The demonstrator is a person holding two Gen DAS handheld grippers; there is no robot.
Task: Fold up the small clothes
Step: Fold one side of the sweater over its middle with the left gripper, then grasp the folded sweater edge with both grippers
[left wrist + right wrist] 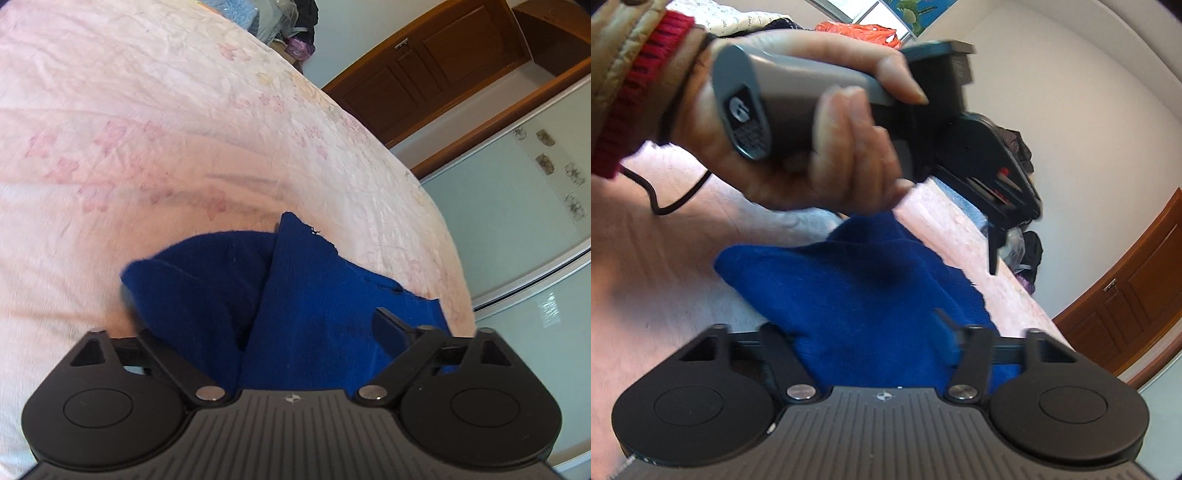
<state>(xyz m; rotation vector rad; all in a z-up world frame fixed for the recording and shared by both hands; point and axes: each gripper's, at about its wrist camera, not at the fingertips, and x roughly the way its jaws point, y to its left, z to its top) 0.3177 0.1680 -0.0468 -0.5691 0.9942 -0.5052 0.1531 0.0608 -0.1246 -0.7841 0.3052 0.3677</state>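
A small blue knit garment (pixel 295 295) lies bunched on a bed (pixel 147 129) with a pale pink flowered cover, near the bed's edge; beyond are a wooden door (pixel 424 70) and a plain wall. The person stands over it with a gripper in each hand. The left gripper (pixel 255 325) points down into the cloth, its fingers set wide with a raised fold of the garment lying between them; they do not appear to press on it, though one finger is blurred and partly buried in the knit. The right gripper (pixel 857 328) comes at the same garment from the other side, its fingers narrower, cloth filling the gap; whether they bite the fabric I cannot tell, since the knit hides the tips. In the right wrist view the person's left hand (pixel 798 147), in a red cuff, grips its tool's handle just above the cloth. The step looks like taking hold of two parts of the garment before a fold. To do it well, each gripper should catch one clean edge or corner, not a thick wad, close fully before lifting, and the two should draw apart so the cloth pulls flat on the cover first.
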